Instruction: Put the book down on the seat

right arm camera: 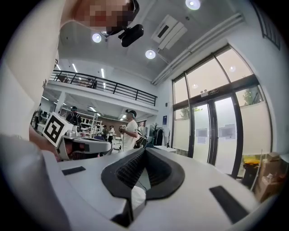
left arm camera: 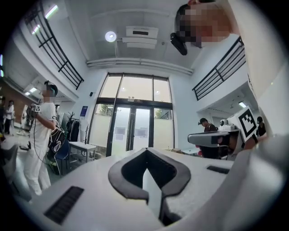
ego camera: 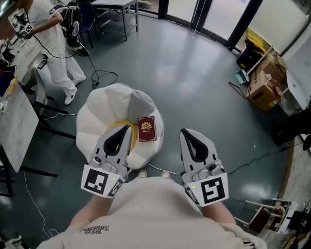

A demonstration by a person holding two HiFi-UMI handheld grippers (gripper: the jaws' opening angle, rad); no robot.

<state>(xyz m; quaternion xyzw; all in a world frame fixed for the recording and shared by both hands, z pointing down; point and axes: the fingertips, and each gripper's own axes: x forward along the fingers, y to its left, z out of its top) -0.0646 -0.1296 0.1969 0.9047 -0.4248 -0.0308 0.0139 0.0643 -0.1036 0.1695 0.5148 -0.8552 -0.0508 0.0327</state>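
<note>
A dark red book (ego camera: 146, 129) with a gold crest lies flat on the right part of a white, round cushioned seat (ego camera: 99, 116). My left gripper (ego camera: 125, 128) is held close to my body, over the seat's near edge just left of the book, jaws shut and empty. To the right of the seat my right gripper (ego camera: 186, 133) hangs over the grey floor, also shut with nothing in it. In the left gripper view the left gripper (left arm camera: 146, 151) points level at glass doors. The right gripper (right arm camera: 143, 151) in its own view likewise shows closed, empty jaws.
A yellow piece (ego camera: 119, 125) shows on the seat beneath my left gripper. A person in white (ego camera: 57, 41) stands at the far left by a table (ego camera: 116, 5). Cardboard boxes (ego camera: 265, 82) sit at the right. Cables (ego camera: 102, 75) trail over the floor.
</note>
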